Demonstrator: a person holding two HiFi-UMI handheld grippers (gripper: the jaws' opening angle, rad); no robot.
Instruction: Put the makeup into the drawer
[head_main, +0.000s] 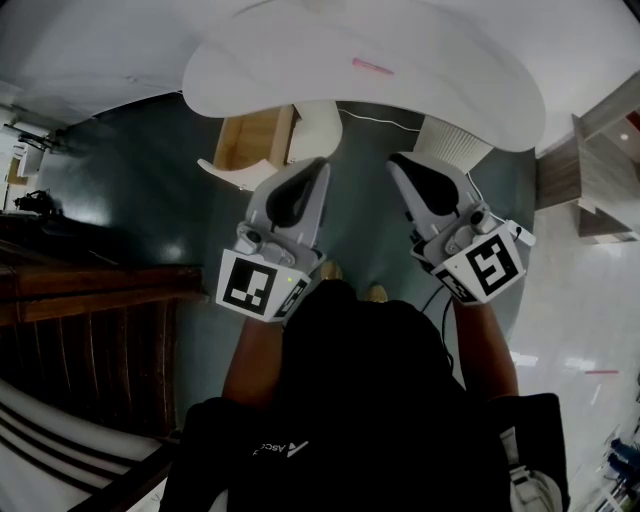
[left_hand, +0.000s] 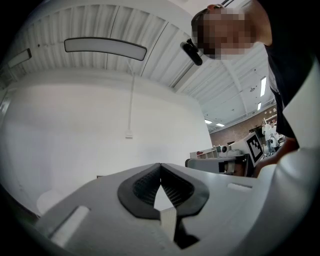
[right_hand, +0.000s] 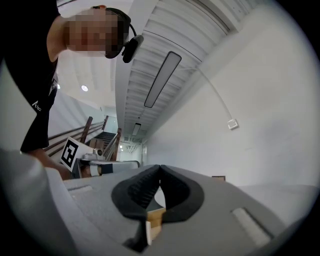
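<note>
In the head view a small pink item (head_main: 372, 67), maybe the makeup, lies on the white rounded table (head_main: 300, 60). Under the table's near edge a wooden drawer-like box (head_main: 255, 140) shows beside a white panel. My left gripper (head_main: 319, 166) and right gripper (head_main: 394, 165) are held side by side in front of the body, short of the table, both pointing toward it. Both are shut with nothing between the jaws. The left gripper view shows its gripper (left_hand: 160, 167) against a white wall and ceiling. The right gripper (right_hand: 160, 169) appears the same way in its own view.
A white ribbed table leg (head_main: 452, 141) stands right of the box, with a thin cable (head_main: 380, 122) on the dark green floor. A dark wooden stair rail (head_main: 90, 290) runs along the left. A wooden cabinet (head_main: 590, 180) stands at the right.
</note>
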